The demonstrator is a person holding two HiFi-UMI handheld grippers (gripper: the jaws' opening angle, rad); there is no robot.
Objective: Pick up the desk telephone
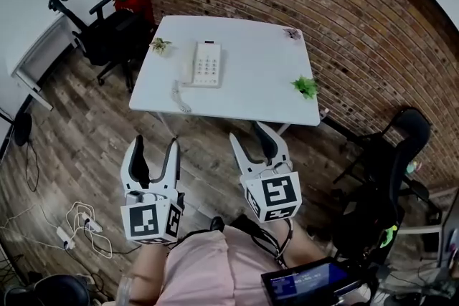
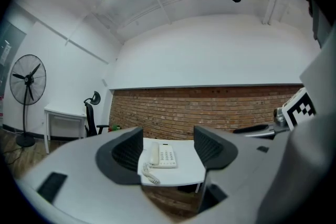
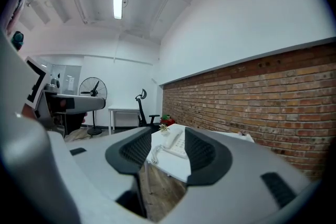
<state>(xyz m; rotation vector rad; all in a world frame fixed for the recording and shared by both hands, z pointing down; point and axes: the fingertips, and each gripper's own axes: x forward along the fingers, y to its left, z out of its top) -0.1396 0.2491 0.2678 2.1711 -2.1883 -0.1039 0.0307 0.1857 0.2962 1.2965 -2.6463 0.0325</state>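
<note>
left tool and right tool hang released short of the table, and i could snag the coiled cord and drag the desk telephone off.

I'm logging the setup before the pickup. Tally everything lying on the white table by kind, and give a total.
White plastic desk telephone with keypad and coiled cord: 1
Small green leafy plants: 2
Small item at the far right corner, too small to identify: 1
Total: 4
</note>
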